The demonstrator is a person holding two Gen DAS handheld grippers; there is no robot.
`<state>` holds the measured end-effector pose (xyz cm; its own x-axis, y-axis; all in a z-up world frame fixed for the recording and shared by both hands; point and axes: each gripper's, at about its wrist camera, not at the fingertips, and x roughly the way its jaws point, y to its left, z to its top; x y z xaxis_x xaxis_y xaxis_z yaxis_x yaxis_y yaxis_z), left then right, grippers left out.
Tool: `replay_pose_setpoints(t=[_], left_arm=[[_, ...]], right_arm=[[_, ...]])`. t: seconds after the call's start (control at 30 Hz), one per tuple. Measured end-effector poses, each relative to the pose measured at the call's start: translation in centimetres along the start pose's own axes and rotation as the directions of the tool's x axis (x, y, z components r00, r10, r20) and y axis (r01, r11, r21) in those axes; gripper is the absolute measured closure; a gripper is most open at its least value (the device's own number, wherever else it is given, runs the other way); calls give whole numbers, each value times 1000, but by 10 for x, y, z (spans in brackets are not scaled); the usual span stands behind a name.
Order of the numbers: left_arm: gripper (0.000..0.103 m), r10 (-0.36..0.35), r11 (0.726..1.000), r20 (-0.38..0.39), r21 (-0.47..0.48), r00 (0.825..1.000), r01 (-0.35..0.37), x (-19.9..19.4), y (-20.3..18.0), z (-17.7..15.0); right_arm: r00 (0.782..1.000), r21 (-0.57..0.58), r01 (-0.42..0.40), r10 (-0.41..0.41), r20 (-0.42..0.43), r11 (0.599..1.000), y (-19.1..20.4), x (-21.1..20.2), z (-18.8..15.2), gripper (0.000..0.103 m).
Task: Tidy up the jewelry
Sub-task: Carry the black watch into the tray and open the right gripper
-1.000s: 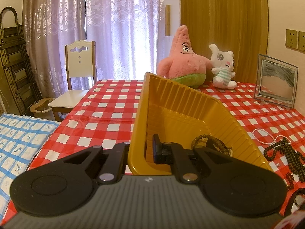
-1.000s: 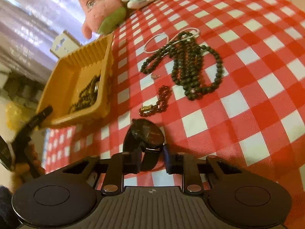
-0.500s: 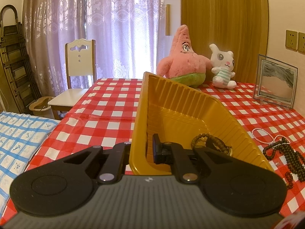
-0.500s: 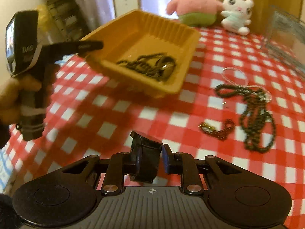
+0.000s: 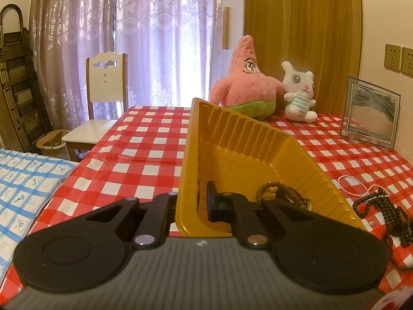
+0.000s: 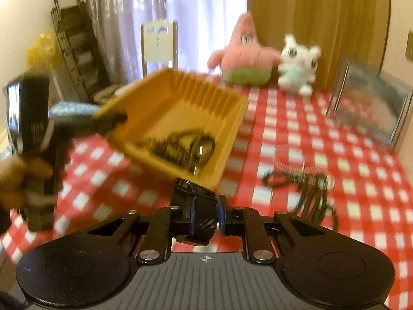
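Observation:
My left gripper (image 5: pixel 195 201) is shut on the near side wall of a yellow tray (image 5: pixel 258 149), which it holds tilted above the red checked table. Dark bead strings (image 5: pixel 278 191) lie in the tray's low end. In the right wrist view my right gripper (image 6: pixel 205 214) is shut on a black wristwatch (image 6: pixel 193 191), just in front of the tray (image 6: pixel 180 103) and close to its near rim. A dark bead necklace (image 6: pixel 304 188) and a white bead bracelet (image 6: pixel 291 155) lie on the cloth to the tray's right. The right wrist view is blurred.
A pink star plush (image 5: pixel 245 82) and a white rabbit plush (image 5: pixel 299 93) sit at the table's far edge. A glass picture frame (image 5: pixel 369 113) stands at the right. A white chair (image 5: pixel 103 95) and a blue checked cloth (image 5: pixel 23 186) are off the table's left side.
My right gripper has risen off the cloth with the watch, rolled level and come up to the tray's near rim. The left gripper and the tray have kept still.

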<state>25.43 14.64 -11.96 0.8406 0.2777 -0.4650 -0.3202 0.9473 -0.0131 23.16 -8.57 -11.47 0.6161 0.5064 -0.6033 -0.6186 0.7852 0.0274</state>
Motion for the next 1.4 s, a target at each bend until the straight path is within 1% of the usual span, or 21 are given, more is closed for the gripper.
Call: replay_pose_setpoints(t=[0.17, 0.3, 0.47, 0.57, 0.73, 0.83, 0.93, 0.97, 1.0, 1.03, 1.07, 1.1, 1.27, 1.4], left_arm=[[94, -2, 1000, -3, 0, 1000, 2, 0, 1, -1], [95, -3, 1000, -5, -1, 1000, 3, 0, 1, -1], [95, -3, 1000, -8, -2, 1000, 3, 1, 2, 0], [95, -5, 1000, -6, -1, 1000, 5, 1, 1, 0], [95, -7, 1000, -2, -1, 1000, 7, 3, 1, 2], [95, -7, 1000, -7, -4, 1000, 7, 3, 2, 2], [95, -6, 1000, -9, -2, 1000, 6, 3, 2, 2], [95, -6, 1000, -10, -1, 1000, 6, 4, 3, 2], [95, -6, 1000, -9, 0, 1000, 6, 4, 3, 2], [96, -4, 1000, -11, -1, 1000, 4, 4, 3, 2], [96, -4, 1000, -11, -2, 1000, 4, 5, 3, 2], [97, -3, 1000, -12, -3, 1000, 3, 5, 3, 2], [97, -1, 1000, -11, 0, 1000, 1, 5, 3, 1], [97, 1, 1000, -9, 1, 1000, -1, 5, 3, 1]], right_arm=[[997, -24, 2, 0, 80, 1000, 6, 20, 24, 86], [995, -35, -14, 17, 97, 999, 12, 50, 39, 86], [996, -44, -26, 30, 83, 999, 20, 88, 46, 86], [997, -65, -13, 18, 79, 998, 26, 109, 48, 86], [998, -137, 25, -16, 64, 990, 36, 130, 43, 86], [999, -139, 13, -8, 37, 990, 38, 137, 38, 86], [999, -106, -28, 30, 15, 994, 35, 136, 39, 80], [999, -88, -46, 47, 9, 995, 33, 135, 41, 75], [998, -65, -61, 62, 4, 996, 31, 133, 42, 66], [997, -48, -76, 76, 0, 996, 29, 132, 43, 60], [996, -30, -91, 91, 3, 995, 27, 129, 44, 50], [995, -18, -98, 98, 10, 995, 26, 126, 46, 48], [993, 31, -114, 114, 16, 993, 20, 109, 49, 48], [994, 91, -111, 109, 26, 990, 7, 87, 47, 48]])
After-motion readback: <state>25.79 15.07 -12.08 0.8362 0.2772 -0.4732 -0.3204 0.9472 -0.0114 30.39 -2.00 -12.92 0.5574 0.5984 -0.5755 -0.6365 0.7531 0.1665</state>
